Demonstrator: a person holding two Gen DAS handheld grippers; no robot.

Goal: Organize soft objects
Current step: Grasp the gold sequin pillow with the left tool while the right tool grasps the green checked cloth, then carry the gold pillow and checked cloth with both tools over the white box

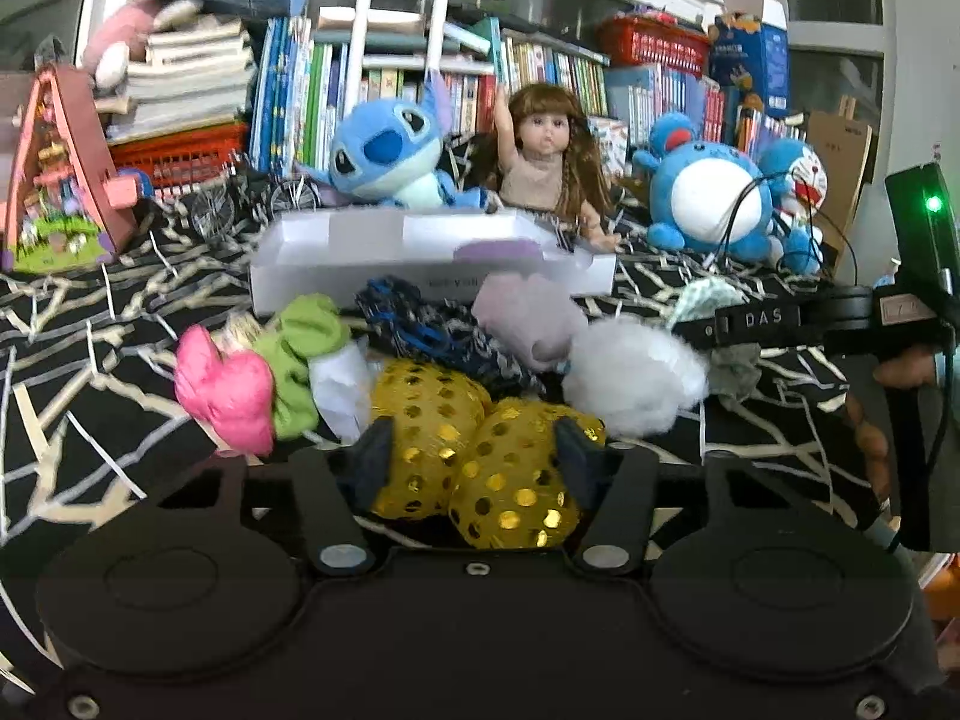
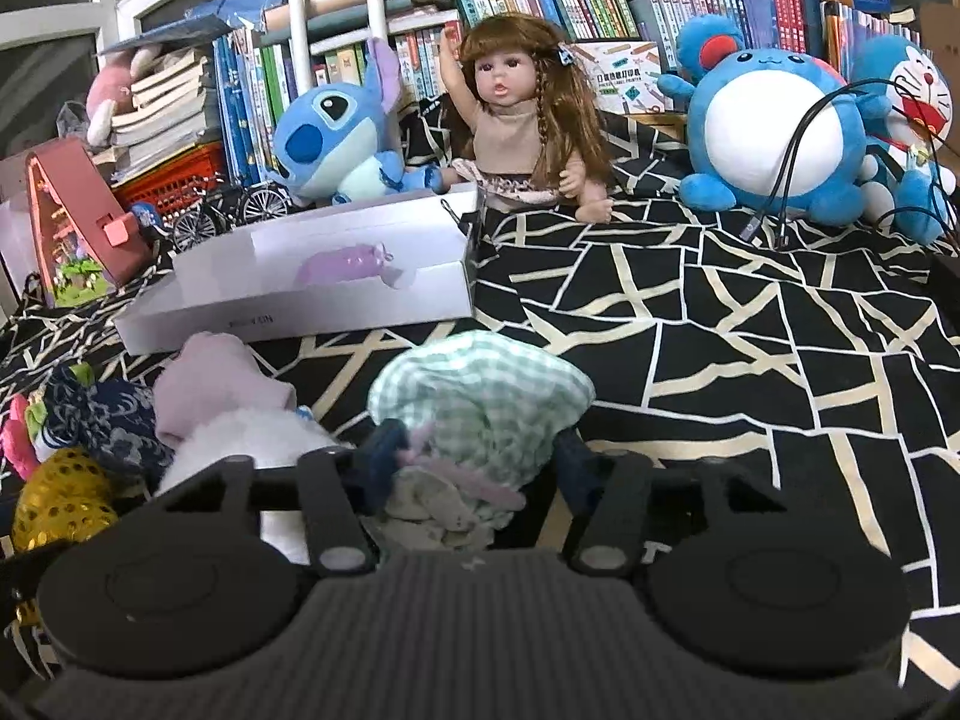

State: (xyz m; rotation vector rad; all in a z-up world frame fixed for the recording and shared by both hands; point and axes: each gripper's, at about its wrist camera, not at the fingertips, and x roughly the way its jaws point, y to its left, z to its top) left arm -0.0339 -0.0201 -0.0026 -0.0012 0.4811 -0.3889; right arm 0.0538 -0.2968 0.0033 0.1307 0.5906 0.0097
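gripping gold-dotted scrunchie (image 1: 474, 450), checked scrunchie (image 2: 480, 402) — both pinched

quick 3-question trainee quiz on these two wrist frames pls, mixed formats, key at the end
1. True or false: the left tool has its fingers on either side of the yellow sequinned item.
2. What sits between the right tool's fingers? A) green checked cloth B) pink heart cushion C) white fluffy ball
3. Fill in: a purple item already lies inside the white ___.

Key: 1 true; 2 A, the green checked cloth; 3 box.
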